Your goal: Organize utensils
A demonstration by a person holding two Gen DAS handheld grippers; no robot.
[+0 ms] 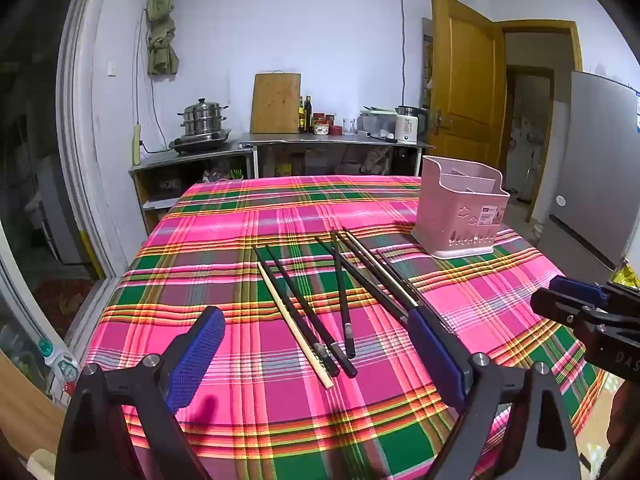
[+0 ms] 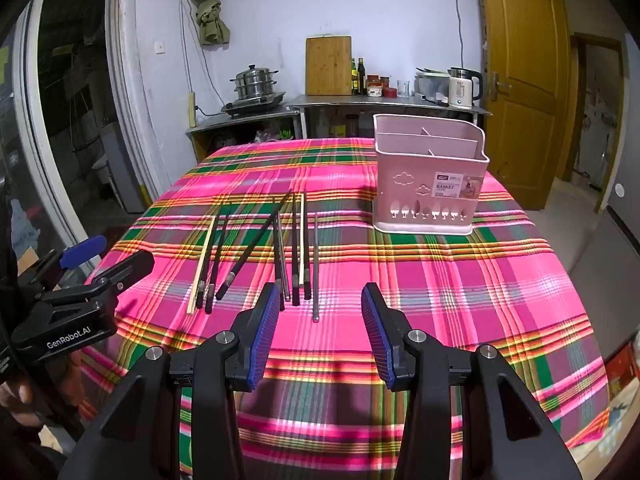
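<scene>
Blue pads of the left tool [image 1: 316, 354] stood wide apart, with nothing between them; it hung over the near edge of the bench [image 1: 520, 304], which wore a pink plaid cloth. Just ahead of it lay the chopsticks [image 1: 320, 300] in a loose fan on the cloth (most were dark, one was pale wood [image 1: 294, 324]). The right tool [image 2: 320, 332] was open too and gripped nothing, with the near ends of the chopsticks [image 2: 280, 248] just in front of its left pad. Farther ahead and to the right of both tools stood the pink utensil basket [image 2: 428, 184], upright and well apart from the chopsticks.
</scene>
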